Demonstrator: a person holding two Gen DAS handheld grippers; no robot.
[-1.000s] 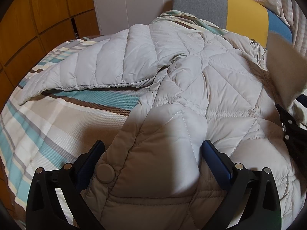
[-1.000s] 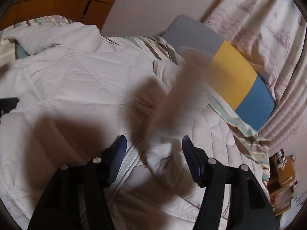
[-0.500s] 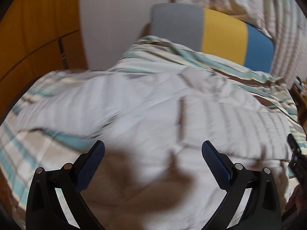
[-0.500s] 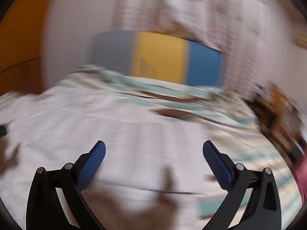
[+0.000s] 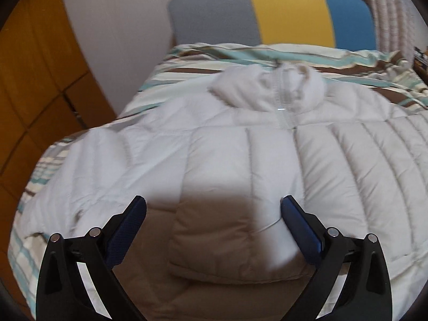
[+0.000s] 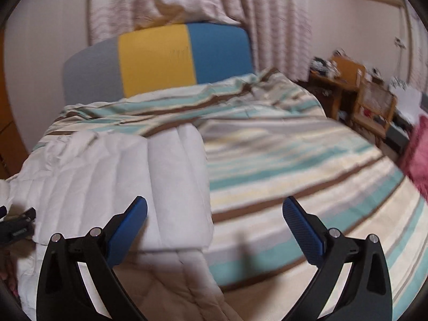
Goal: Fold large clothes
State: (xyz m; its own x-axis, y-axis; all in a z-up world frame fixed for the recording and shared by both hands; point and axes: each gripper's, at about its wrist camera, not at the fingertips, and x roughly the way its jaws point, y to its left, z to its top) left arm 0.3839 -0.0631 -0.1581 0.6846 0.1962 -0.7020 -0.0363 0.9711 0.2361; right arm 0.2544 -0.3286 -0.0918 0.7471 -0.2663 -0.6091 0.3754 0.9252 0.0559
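Note:
A white quilted puffer jacket (image 5: 227, 160) lies flat on the striped bed, collar and zipper (image 5: 283, 99) toward the headboard. My left gripper (image 5: 214, 230) is open and empty, hovering over the jacket's lower middle. In the right wrist view the jacket's right sleeve (image 6: 149, 179) lies folded over the body, and its edge meets the bedspread. My right gripper (image 6: 214, 230) is open and empty above that edge. The left gripper shows at the far left of the right wrist view (image 6: 16, 227).
The striped bedspread (image 6: 294, 160) spreads to the right of the jacket. A grey, yellow and blue headboard (image 5: 281, 13) stands at the back. Wooden cabinets (image 5: 32, 80) line the left. Wooden furniture with clutter (image 6: 361, 93) and a pink cloth (image 6: 418, 155) stand on the right.
Both grippers let go of the jacket, opened wide and pulled back and up. The jacket now lies flat with the sleeve folded in. Both views have turned toward the headboard.

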